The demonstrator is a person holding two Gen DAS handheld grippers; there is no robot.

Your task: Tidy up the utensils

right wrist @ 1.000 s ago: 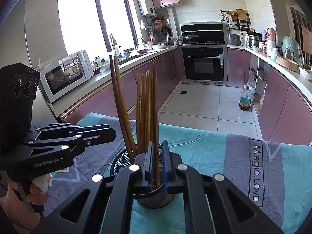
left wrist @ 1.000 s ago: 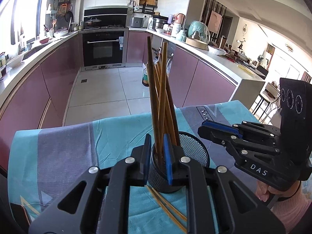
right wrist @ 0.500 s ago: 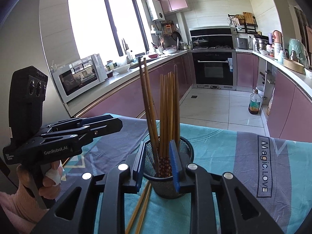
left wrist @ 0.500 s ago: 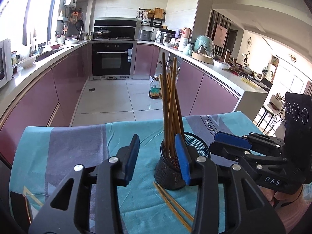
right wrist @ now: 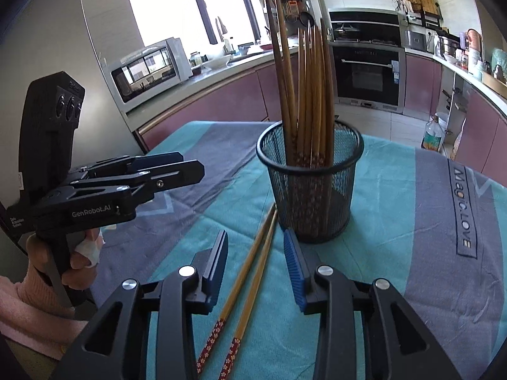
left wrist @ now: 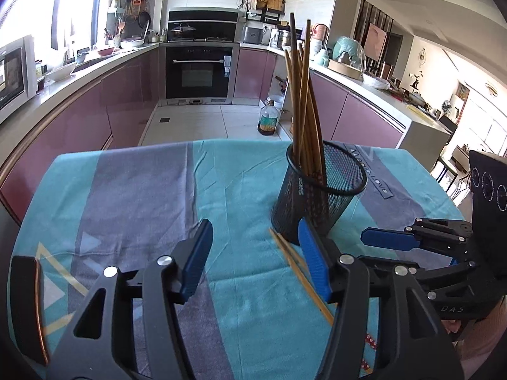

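A black mesh cup [left wrist: 320, 196] stands on the table and holds several wooden chopsticks [left wrist: 302, 101] upright; it also shows in the right wrist view [right wrist: 312, 183]. Two loose chopsticks [right wrist: 250, 272] with red patterned ends lie on the cloth in front of the cup, also seen in the left wrist view [left wrist: 301, 272]. My left gripper [left wrist: 255, 256] is open and empty, left of and in front of the cup. My right gripper [right wrist: 256, 259] is open and empty, low over the two loose chopsticks, which lie between its fingers.
The table carries a teal and grey cloth [left wrist: 133, 190] with lettering at the right [right wrist: 464, 202]. Beyond the table's far edge are purple kitchen cabinets [left wrist: 79, 117], an oven [left wrist: 201, 63], a microwave [right wrist: 149, 69] and a bottle on the floor [left wrist: 268, 118].
Both grippers, shut on chopsticks in the cup a second ago, have let go, opened wide, and pulled back from the cup. The right one has come down over the two loose chopsticks.
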